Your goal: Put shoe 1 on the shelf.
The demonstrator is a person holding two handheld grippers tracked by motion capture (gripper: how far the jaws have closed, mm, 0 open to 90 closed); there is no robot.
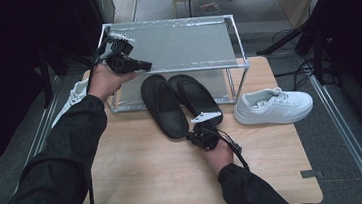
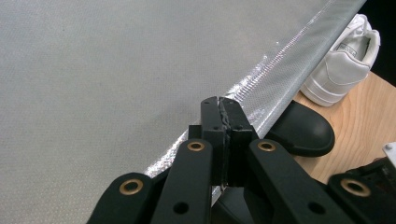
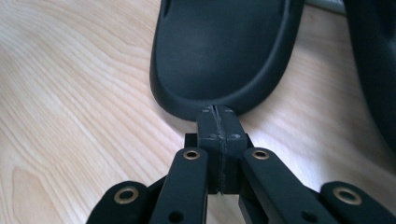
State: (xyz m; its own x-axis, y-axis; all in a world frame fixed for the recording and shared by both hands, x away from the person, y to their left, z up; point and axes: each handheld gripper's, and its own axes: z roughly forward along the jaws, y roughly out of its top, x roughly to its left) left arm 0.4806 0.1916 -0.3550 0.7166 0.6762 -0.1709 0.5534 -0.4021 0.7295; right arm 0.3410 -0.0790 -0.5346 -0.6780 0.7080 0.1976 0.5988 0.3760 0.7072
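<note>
Right tongs (image 3: 218, 111) pressed fully together, gripping nothing, tips at the heel rim of a black slipper (image 3: 224, 51) lying on the wooden surface (image 3: 74, 93) just ahead. Left tongs (image 2: 223, 103) likewise closed and empty, held over the rack shelf (image 2: 102, 74), second slipper (image 2: 303, 133) and white sneaker (image 2: 343, 65) beyond.

Lit evenly from above, with dark, nearly black surroundings at both sides of the high view. Bright glare on the foil edge of the rack shelf (image 2: 280, 70). Soft shadow under the black slipper (image 3: 224, 51) on the pale table (image 3: 70, 93). Slightly soft, perhaps blurred, near both sets of jaws up close.
</note>
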